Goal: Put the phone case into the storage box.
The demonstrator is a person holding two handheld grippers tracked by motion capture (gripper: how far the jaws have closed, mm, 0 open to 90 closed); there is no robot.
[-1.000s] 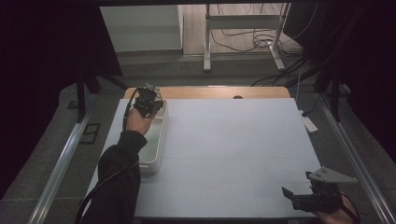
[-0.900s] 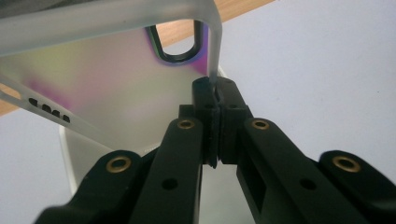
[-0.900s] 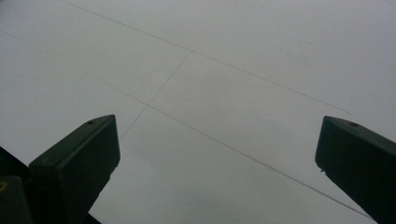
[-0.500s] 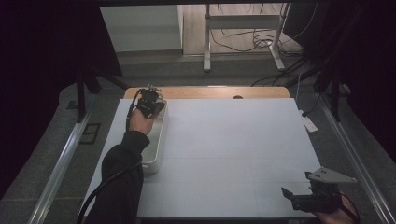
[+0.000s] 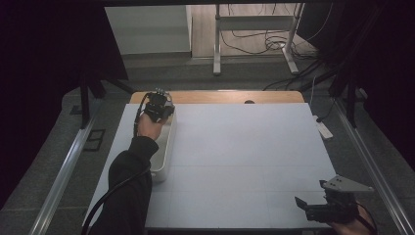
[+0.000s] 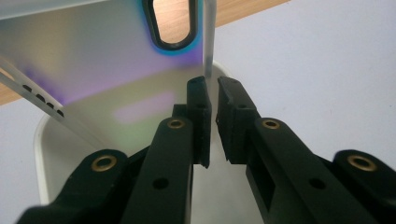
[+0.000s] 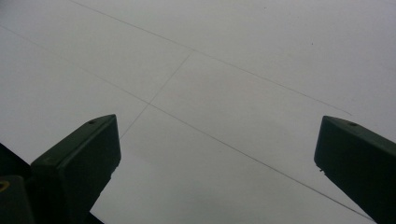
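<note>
White tray [image 5: 164, 161] at table's [image 5: 244, 147] left edge. Iridescent metal plate [image 6: 107, 56] upright in tray's far end, edge between left gripper [image 6: 211, 86] pads (jaws just easing apart, likely releasing). Right gripper [image 7: 215, 140] parked wide, idle, over bare table.

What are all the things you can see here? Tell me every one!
Table cover: one, white, across the tabletop.
Wooden table edge: one, light brown, far side.
Tray: one, white, left side of the table.
Metal plate: one, shiny silver with a purple sheen, handle hole at its top, standing in the tray.
Stand: one, grey, on the floor beyond the table.
Cables: several, black, floor by the stand.
Left gripper: one, black, tray's far end; jaws have just been opening, plate's edge between them.
Right gripper: one, black, near right corner, jaws wide open.
Sleeve: one, black, left arm.
</note>
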